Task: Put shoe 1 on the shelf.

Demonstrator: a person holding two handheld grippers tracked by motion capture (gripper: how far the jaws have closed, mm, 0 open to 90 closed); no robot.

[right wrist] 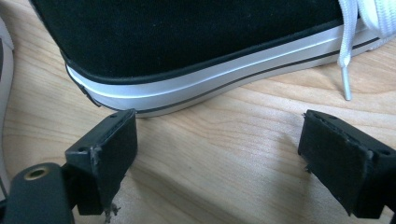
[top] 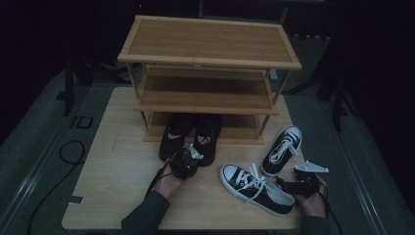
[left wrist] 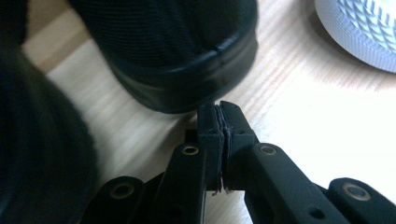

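The desk (top: pixel 112 196) has bare wood along its left side and front edge, and the open strip between the shoes is narrow. A 3-tier wooden rack (top: pixel 208 44) stands at the back, with a pair of black shoes (top: pixel 190 137) toe-in under its lowest shelf, heels sticking out toward the person. 2 black-and-white sneakers lie to the right: the near sneaker (top: pixel 257 188) flat on its sole at a slant, the far sneaker (top: pixel 282 149) just beyond it, near the desk's right edge.

The left hand-held gripper (top: pixel 188 161) sits at the heels of the black shoes. Its own view shows the jaws pressed together with nothing between them, tips touching the rounded black heel (left wrist: pixel 187 88); a white patterned sole (left wrist: pixel 362 32) lies off to the upper right.

The right hand-held gripper (top: pixel 293 186) lies low by the near sneaker's heel end. Its view shows the jaws wide apart and empty, bare desk between them, with the sneaker's white rubber edge (right wrist: pixel 210 84) just beyond the tips, and a lace end (right wrist: pixel 344 70) dangling onto the wood.

Both forearms enter from the bottom edge, the left angled toward the rack.
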